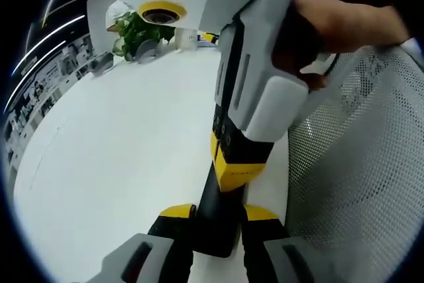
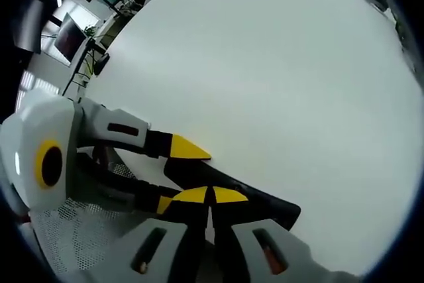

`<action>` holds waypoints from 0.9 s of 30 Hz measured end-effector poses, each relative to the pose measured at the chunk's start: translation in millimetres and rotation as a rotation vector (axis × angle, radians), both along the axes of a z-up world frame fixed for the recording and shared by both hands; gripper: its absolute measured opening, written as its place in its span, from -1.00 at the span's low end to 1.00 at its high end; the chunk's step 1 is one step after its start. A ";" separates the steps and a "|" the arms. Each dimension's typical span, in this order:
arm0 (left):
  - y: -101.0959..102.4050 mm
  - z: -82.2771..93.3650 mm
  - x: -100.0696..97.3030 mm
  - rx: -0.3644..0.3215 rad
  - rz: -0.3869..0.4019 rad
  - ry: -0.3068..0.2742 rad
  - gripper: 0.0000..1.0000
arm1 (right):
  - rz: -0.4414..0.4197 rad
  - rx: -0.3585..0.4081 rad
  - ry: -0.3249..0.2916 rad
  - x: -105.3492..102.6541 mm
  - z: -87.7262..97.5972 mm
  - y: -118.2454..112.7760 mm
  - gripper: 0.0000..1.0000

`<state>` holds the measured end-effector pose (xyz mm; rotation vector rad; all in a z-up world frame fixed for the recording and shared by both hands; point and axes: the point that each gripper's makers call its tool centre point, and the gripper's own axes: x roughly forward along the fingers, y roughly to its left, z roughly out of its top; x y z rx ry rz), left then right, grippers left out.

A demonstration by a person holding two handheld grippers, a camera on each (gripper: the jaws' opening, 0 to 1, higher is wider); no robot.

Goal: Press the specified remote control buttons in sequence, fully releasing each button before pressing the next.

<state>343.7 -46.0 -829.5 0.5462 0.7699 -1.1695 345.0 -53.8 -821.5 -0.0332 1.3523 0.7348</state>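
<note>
A black remote control [image 1: 215, 230] lies along the white table's [image 1: 119, 150] right edge. My left gripper [image 1: 218, 213] is shut on its near end, one yellow tip on each side. My right gripper [image 1: 238, 167], held by a hand [image 1: 344, 24], comes down from the upper right with its yellow tips together on the remote's top face. In the right gripper view, my right gripper [image 2: 212, 195] is shut, tips touching, against the remote [image 2: 268, 207]. The left gripper [image 2: 180, 175] reaches in from the left and clamps the remote. The buttons are hidden.
A white mesh chair back [image 1: 364, 164] stands right beside the table edge and also shows as mesh [image 2: 59, 236] below the left gripper. A green plant [image 1: 136, 31], a white cup [image 1: 187, 36] and a small dark object [image 1: 101, 64] sit at the table's far end.
</note>
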 end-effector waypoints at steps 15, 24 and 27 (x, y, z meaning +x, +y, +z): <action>0.3 -0.8 0.5 0.005 0.017 0.005 -0.45 | -0.141 0.115 -0.153 39.6 38.0 -8.8 -1.00; 0.1 -1.0 0.4 0.013 0.044 0.010 -0.44 | -0.239 0.171 -0.275 61.6 66.3 -23.3 -1.00; -0.5 -0.2 0.0 0.019 0.055 0.009 -0.44 | -0.252 0.184 -0.353 69.8 79.1 -26.8 -1.00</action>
